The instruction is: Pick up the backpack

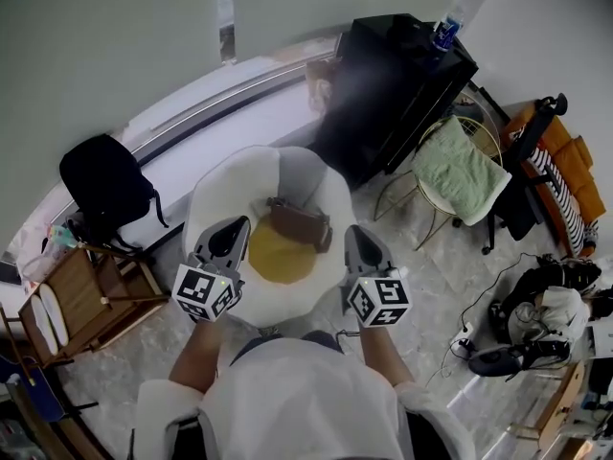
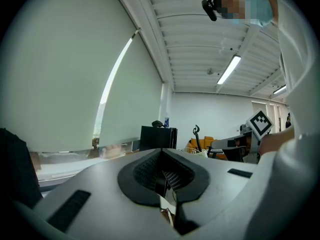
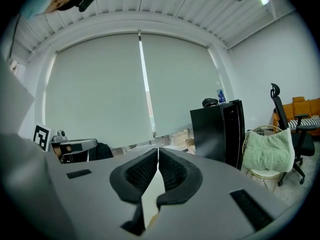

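I hold the left gripper [image 1: 236,222] and the right gripper [image 1: 353,231] side by side in front of me, both pointing out roughly level over a round white chair [image 1: 215,195]. The left gripper's fingers are pressed together with nothing between them, and its own view shows only the two dark ribbed pads meeting. The right gripper's fingers are shut in the same way and hold nothing either. Between the two grippers, on the seat of the white chair, lies a yellow cushion [image 1: 278,257], with a brown item [image 1: 299,223] at its far edge; I cannot tell what that item is. The backpack [image 1: 105,185] is black and sits far to my left, upright against the wall below the pale window blind, on the low ledge that runs along the wall. It is well apart from both grippers, and neither touches it. Just nearer than the backpack stands a wooden chair [image 1: 81,300]. To the far right of the white chair is a black cabinet [image 1: 393,84] with a bottle [image 1: 445,32] on top. Beside the cabinet on the right stands a wire stool [image 1: 397,195] with a green towel [image 1: 460,171] draped over it, and beyond that a black office chair [image 1: 522,199].
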`<state>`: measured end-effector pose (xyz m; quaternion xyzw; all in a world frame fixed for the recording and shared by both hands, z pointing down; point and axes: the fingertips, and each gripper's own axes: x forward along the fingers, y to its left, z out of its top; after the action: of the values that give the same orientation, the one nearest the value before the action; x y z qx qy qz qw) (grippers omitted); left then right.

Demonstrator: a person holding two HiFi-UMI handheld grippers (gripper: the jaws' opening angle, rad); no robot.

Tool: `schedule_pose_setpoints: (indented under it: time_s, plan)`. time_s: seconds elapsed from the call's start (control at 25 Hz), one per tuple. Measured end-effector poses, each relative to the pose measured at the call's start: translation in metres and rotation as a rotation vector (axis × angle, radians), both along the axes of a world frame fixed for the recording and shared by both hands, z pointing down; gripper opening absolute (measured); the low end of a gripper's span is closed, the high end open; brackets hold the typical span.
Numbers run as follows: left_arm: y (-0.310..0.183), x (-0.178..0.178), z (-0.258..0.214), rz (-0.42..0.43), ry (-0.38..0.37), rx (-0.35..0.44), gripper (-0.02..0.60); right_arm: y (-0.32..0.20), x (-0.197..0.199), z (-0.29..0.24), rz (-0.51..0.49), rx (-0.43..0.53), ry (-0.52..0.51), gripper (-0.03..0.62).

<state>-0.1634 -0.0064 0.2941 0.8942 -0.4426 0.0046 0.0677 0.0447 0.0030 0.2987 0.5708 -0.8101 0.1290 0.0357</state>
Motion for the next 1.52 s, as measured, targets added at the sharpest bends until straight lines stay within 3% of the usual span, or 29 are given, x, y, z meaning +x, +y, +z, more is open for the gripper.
schedule_pose_setpoints:
  time_s: [0.4, 1.12, 1.52]
  plan:
    - [-0.029, 0.001, 0.011, 0.014, 0.011, -0.009, 0.032, -0.035, -0.017, 0.010, -0.025, -0.005, -0.004, 0.031]
    - [-0.098, 0.050, 0.045, -0.140, -0.004, -0.065, 0.032, -0.122, 0.014, 0.037, -0.221, -0.035, 0.016, 0.031]
    - [-0.133, 0.055, 0.080, -0.142, -0.023, -0.106, 0.032, -0.160, 0.019, 0.073, -0.214, -0.075, 0.025, 0.031]
